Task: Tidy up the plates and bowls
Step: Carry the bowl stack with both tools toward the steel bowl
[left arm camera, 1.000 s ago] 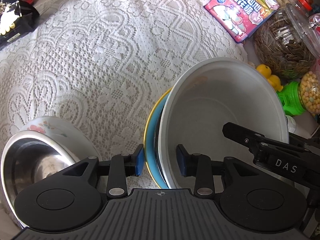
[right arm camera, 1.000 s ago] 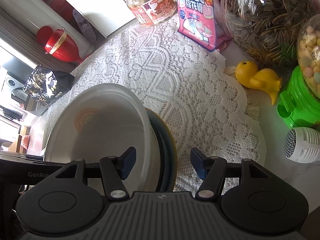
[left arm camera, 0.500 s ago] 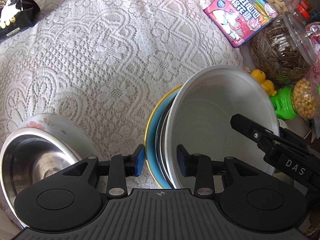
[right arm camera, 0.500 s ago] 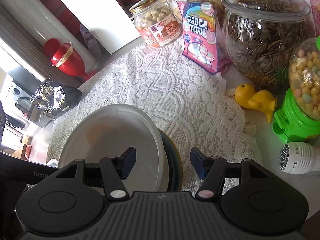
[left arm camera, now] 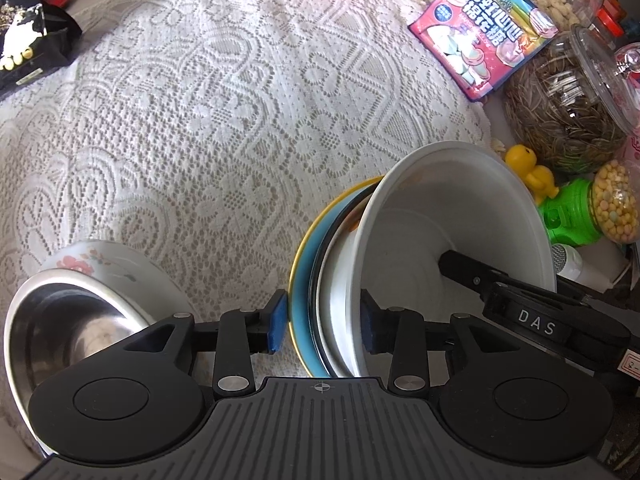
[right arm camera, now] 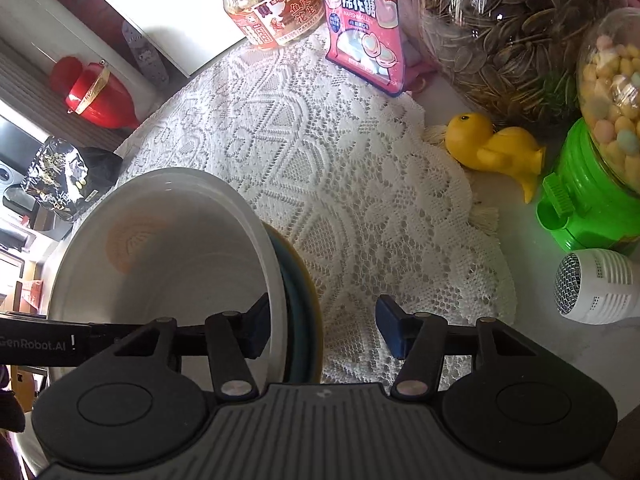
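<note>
A stack of plates with a white bowl-like plate (left arm camera: 452,216) on top and a blue, yellow-rimmed plate (left arm camera: 301,280) at the bottom is held tilted above the lace cloth. My left gripper (left arm camera: 323,326) is shut on the stack's rim, one pad on each side. My right gripper (right arm camera: 320,328) straddles the opposite rim of the stack (right arm camera: 160,256); its jaws stand wide, with the right pad clear of the plates. A steel bowl (left arm camera: 60,332) nested in a floral bowl (left arm camera: 108,260) sits at lower left.
A lace tablecloth (left arm camera: 224,112) covers the table. Along the right edge stand a sunflower-seed jar (left arm camera: 568,108), a marshmallow bag (left arm camera: 480,36), a yellow duck (right arm camera: 492,148), a green candy dispenser (right arm camera: 592,200) and a small white fan (right arm camera: 596,284). A black snack bag (left arm camera: 28,44) lies far left.
The stack has risen and tilted a little further while both grippers hold their places on its rims. The right view shifted closer to the jars.
</note>
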### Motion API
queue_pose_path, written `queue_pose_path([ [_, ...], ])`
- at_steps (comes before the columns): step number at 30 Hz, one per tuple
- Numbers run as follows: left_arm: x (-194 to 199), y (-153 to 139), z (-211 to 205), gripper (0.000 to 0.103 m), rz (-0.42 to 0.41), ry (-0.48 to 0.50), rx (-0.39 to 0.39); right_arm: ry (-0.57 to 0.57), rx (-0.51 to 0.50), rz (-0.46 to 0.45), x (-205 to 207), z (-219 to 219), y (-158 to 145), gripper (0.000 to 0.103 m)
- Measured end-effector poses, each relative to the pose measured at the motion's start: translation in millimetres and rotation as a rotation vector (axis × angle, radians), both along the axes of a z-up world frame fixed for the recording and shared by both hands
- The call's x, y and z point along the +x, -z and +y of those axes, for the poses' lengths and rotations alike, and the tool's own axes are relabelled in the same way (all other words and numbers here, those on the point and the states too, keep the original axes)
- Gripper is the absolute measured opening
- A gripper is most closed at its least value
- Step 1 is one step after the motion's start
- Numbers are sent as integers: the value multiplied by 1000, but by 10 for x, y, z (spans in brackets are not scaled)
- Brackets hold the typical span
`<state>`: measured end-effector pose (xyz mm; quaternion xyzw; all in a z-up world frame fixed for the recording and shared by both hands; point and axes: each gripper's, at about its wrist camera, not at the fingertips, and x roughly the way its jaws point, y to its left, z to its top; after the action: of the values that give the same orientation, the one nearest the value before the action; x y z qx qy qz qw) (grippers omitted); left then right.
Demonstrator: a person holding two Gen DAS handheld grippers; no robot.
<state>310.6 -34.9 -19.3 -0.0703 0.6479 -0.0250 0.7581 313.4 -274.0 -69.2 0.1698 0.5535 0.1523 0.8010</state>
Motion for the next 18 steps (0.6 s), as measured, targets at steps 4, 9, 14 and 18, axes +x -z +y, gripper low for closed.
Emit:
queue_pose_path([
  [4,40,106,-5,42,15,-17,-5,-49,85,46,10,8,33,56],
  [9,60,138,-10,51,11,-23,-13,-83,100,57,-3,87,50,56],
  [14,79,172,-5,55,3,-32,-27,-70,112,62,17,66,62,56],
  [18,81,191,17,55,-9,-23,-45,-61,118,59,19,46,68,56],
])
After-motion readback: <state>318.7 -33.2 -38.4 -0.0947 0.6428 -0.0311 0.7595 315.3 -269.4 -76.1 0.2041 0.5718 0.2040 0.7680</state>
